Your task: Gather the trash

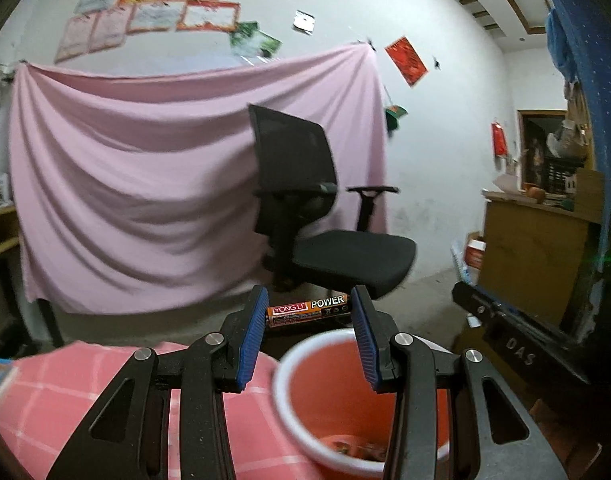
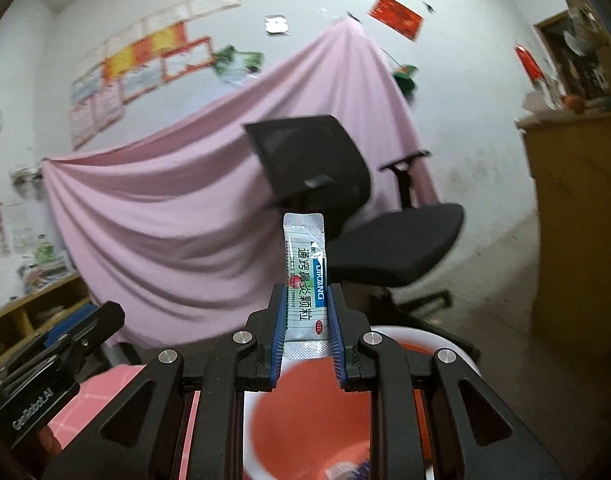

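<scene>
My left gripper (image 1: 308, 312) is shut on an orange and black battery (image 1: 308, 311) marked "YONG LI POWER", held crosswise between the blue pads above an orange bin with a white rim (image 1: 281, 392). Some trash lies at the bin's bottom. My right gripper (image 2: 305, 306) is shut on a white and blue medicine sachet (image 2: 305, 276) that stands upright between the pads, above the same orange bin (image 2: 305, 420). The right gripper's body shows at the right of the left wrist view (image 1: 517, 344); the left gripper's body shows at the left of the right wrist view (image 2: 53, 364).
A pink checked cloth (image 1: 65, 392) covers the table left of the bin. A black office chair (image 1: 329, 216) stands behind, in front of a pink sheet (image 1: 137, 184) hung on the wall. A wooden cabinet (image 1: 533, 248) stands at the right.
</scene>
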